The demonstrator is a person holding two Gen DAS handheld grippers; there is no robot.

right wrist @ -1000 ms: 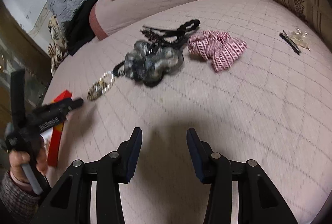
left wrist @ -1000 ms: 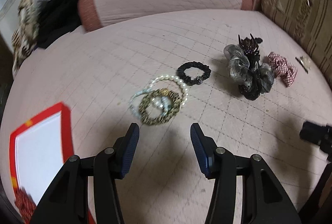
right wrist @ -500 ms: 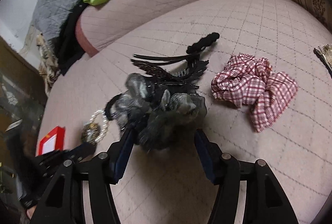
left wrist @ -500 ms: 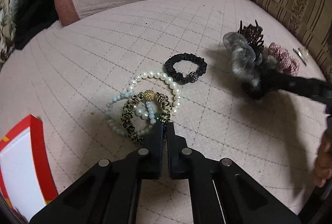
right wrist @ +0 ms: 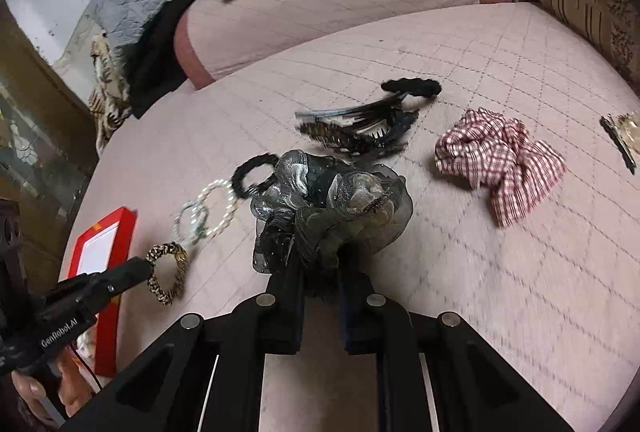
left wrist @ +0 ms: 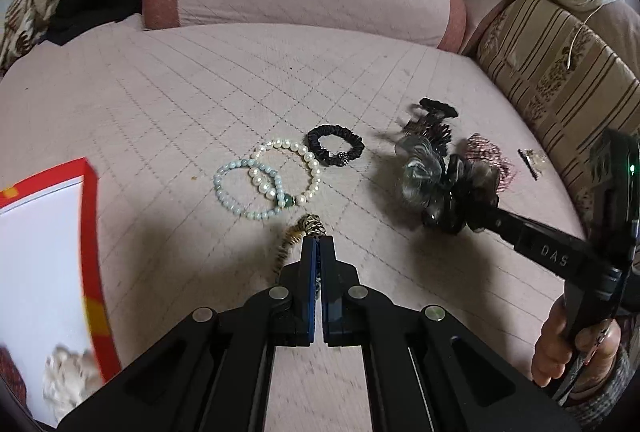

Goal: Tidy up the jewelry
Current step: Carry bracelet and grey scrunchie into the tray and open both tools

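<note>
The left gripper (left wrist: pixel 319 238) was clamped on the leopard band (right wrist: pixel 166 278), lifted off the quilt (left wrist: pixel 160 104). The right gripper (right wrist: pixel 320 272), its jaws just closing, pinched the grey scrunchie (right wrist: pixel 332 208). Beyond lay two pearl bracelets (left wrist: pixel 276 182), touching, then a black scrunchie (left wrist: pixel 336 144), a clip (right wrist: pixel 360 128) and a checked scrunchie (right wrist: pixel 500 160). A red box (left wrist: pixel 90 232) sat left.

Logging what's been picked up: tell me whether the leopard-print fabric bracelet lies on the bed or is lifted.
Lifted: the leopard-print fabric bracelet hangs from the shut left gripper, clear of the pearl bracelets.
</note>
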